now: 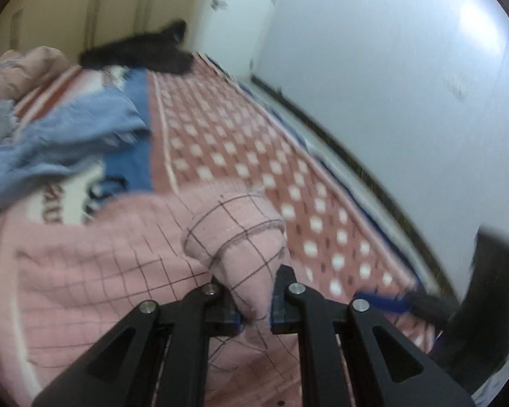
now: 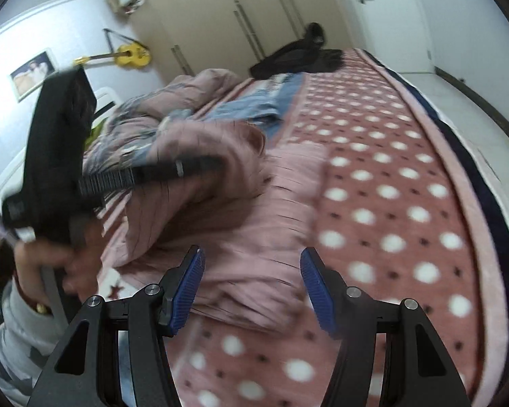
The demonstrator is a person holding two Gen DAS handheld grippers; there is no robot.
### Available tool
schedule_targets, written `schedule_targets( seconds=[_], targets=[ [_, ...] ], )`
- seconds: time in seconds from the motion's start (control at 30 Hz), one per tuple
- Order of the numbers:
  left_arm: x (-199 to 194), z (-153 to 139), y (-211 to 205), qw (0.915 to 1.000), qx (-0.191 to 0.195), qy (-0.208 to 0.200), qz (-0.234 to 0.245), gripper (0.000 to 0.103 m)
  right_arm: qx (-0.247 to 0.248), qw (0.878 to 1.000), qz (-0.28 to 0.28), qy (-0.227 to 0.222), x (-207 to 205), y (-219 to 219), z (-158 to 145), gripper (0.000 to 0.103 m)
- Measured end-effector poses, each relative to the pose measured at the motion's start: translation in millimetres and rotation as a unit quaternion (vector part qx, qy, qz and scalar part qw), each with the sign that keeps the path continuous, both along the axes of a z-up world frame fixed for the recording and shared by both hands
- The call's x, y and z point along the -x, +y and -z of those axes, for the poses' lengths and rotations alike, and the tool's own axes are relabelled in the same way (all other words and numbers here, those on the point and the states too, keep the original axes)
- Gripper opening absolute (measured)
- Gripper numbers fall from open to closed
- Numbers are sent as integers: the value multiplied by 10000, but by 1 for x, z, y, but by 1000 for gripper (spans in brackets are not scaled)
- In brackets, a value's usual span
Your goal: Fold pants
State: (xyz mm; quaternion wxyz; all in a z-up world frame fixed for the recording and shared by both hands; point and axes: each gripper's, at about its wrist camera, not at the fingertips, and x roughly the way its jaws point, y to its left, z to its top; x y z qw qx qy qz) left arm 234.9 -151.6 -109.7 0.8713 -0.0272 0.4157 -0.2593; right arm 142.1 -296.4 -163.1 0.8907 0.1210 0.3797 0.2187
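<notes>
Clamped in the left tool (image 1: 256,305), a pants (image 1: 125,271) hem is carried across the bed (image 2: 390,203) mid-fold; right tool (image 2: 251,291) gapes empty above them. Next: lay it flat.

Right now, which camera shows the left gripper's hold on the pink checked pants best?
The left wrist view: the left gripper is shut on a bunched fold of the pink checked pants, close up. The right wrist view shows it from the side, blurred, against the pants.

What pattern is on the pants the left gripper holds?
Pink pants with a thin dark grid check, clearest in the left wrist view.
</notes>
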Motion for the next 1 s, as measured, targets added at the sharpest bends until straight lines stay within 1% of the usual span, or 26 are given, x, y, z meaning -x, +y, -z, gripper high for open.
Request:
schedule_targets(
  seconds=[0.07, 0.13, 0.17, 0.2, 0.23, 0.27, 0.3, 0.33, 0.37, 0.4, 0.47, 0.5, 0.6, 0.63, 0.67, 0.7, 0.73, 0.77, 0.8, 0.83, 0.9, 0.97, 1.0],
  targets=[
    [3, 14, -7, 9997, -152, 165, 85, 9, -11, 9999, 88, 81, 0, -10, 5, 56],
    [8, 21, -8, 9991, -174, 346, 155, 15, -15, 9998, 168, 130, 0, -17, 8, 56],
    [10, 21, -5, 9988, -127, 407, 228, 27, -30, 9997, 186, 145, -1, -19, 9, 56],
    [18, 18, -1, 9987, -60, 406, 287, 44, -58, 9997, 194, 149, -1, -20, 8, 56],
    [25, 11, 8, 9990, -2, 335, 307, 52, -82, 9997, 194, 146, -2, -20, 7, 56],
    [33, 3, 19, 9992, 84, 229, 319, 62, -111, 9997, 181, 140, -5, -17, 5, 57],
    [41, -2, 27, 9992, 163, 167, 317, 63, -132, 9997, 163, 129, -5, -16, 4, 60],
    [46, -9, 42, 9992, 264, 106, 276, 64, -165, 9997, 119, 102, -8, -11, 1, 64],
    [47, -14, 54, 9993, 306, 51, 197, 64, -185, 9998, 71, 75, -10, -5, -1, 65],
    [49, -22, 70, 9996, 284, -54, 14, 64, -200, 9998, -1, 39, -14, 4, -5, 65],
    [50, -29, 96, 9991, 83, -240, -341, 64, -210, 9997, -111, 16, -21, 20, -10, 68],
    [49, -29, 110, 9982, -41, -280, -522, 64, -212, 9996, -188, 32, -26, 31, -11, 71],
    [44, -16, 141, 9956, -211, -180, -895, 64, 98, 9997, -184, 85, -37, 60, -7, 71],
    [42, -7, 149, 9950, -229, -66, -970, 64, 252, 9996, -112, 73, -38, 66, -4, 69],
    [39, 1, 153, 9948, -226, 22, -992, 64, 488, 9988, 19, 29, -38, 72, -2, 63],
    [38, 11, 156, 9948, -198, 152, -983, 63, 695, 9975, 127, -11, -37, 75, 1, 44],
    [40, 20, 159, 9950, -151, 250, -950, 61, 989, 9947, 265, 9, -35, 76, 5, 28],
    [40, 27, 160, 9953, -124, 314, -902, 54, 1197, 9920, 387, 70, -34, 75, 10, 22],
    [44, 35, 160, 9957, -136, 394, -830, 48, 1244, 9911, 452, 138, -33, 70, 15, 16],
    [45, 40, 160, 9957, -176, 443, -792, 47, 1228, 9909, 508, 213, -32, 65, 19, 13],
    [50, 44, 161, 9957, -236, 462, -762, 46, 1120, 9917, 537, 347, -28, 52, 25, 13],
    [56, 39, 163, 9961, -245, 400, -749, 46, 1080, 9920, 535, 385, -19, 45, 25, 15],
    [59, 33, 164, 9963, -256, 328, -748, 46, 1121, 9914, 579, 347, -14, 44, 19, 19]
  ],
)
